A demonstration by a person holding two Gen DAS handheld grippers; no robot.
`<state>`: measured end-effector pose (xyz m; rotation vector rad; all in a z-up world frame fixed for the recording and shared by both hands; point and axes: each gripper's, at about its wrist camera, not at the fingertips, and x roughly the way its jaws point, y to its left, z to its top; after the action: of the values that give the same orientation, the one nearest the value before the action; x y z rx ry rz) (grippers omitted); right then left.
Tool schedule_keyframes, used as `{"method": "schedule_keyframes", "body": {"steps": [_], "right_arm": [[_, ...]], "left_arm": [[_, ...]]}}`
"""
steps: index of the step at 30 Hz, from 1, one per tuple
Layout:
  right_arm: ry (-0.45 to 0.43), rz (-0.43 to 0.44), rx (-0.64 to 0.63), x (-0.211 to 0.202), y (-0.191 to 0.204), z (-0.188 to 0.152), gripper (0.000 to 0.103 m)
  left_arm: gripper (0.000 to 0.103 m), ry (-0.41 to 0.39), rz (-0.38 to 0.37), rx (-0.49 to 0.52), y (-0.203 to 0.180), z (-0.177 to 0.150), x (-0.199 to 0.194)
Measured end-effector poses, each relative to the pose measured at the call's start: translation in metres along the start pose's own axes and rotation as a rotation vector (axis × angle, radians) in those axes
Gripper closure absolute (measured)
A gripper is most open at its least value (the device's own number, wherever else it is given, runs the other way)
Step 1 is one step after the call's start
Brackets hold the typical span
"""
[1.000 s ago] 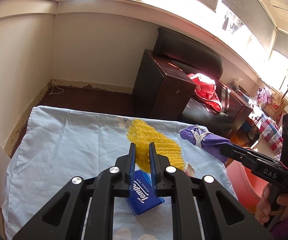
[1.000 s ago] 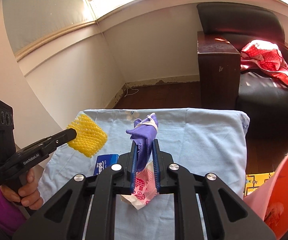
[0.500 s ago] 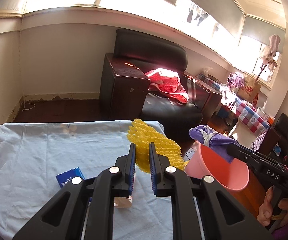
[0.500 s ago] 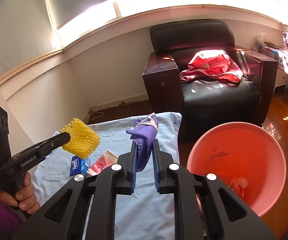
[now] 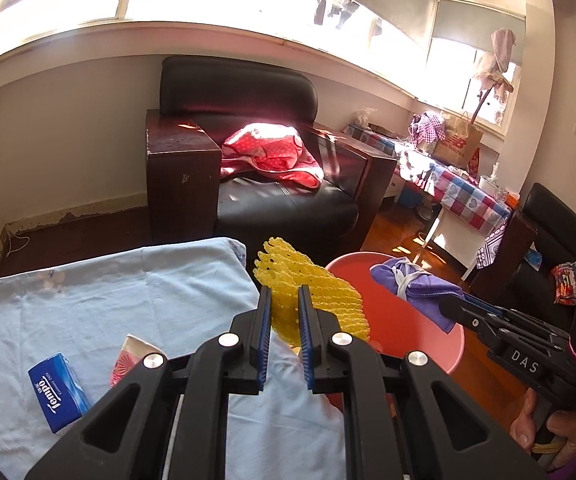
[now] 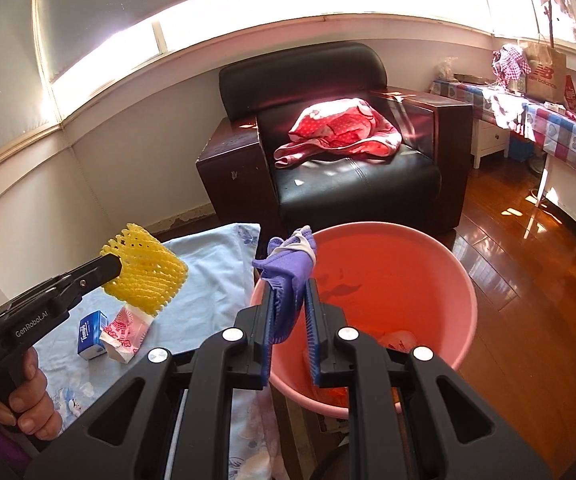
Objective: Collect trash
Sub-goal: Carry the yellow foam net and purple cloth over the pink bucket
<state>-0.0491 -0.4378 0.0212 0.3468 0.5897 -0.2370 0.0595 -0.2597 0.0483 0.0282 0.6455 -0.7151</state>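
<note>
My left gripper [image 5: 284, 300] is shut on a yellow foam fruit net [image 5: 319, 296] and holds it over the table's right edge, beside the pink bucket [image 5: 427, 340]. It also shows in the right wrist view [image 6: 148, 276]. My right gripper [image 6: 289, 292] is shut on a purple glove [image 6: 288, 276], held at the near left rim of the pink bucket [image 6: 427, 280]. The glove also shows in the left wrist view [image 5: 415, 292], above the bucket. Some trash lies in the bucket's bottom.
A blue Tempo tissue pack [image 5: 58, 396] and a pink-and-white wrapper [image 5: 128, 364] lie on the light blue tablecloth [image 5: 108, 300]. A black armchair [image 6: 347, 160] with a red cloth stands behind. A checked table [image 5: 459, 188] is at the right, on wooden floor.
Both grippers have swung right with their loads, from over the table to the pink bucket. The glove is now at the bucket's rim, and the net is at the table's edge.
</note>
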Motion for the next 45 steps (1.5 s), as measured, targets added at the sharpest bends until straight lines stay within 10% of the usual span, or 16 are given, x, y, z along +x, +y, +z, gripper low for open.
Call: {"method": "schedule_keyframes", "body": {"steps": [45], "right_arm": [[-0.044,-0.154,-0.025,-0.006,-0.021,-0.021,0.088]], "left_arm": [[0.090,0.118,0.041,0.085,-0.077,-0.026,0.075]]}}
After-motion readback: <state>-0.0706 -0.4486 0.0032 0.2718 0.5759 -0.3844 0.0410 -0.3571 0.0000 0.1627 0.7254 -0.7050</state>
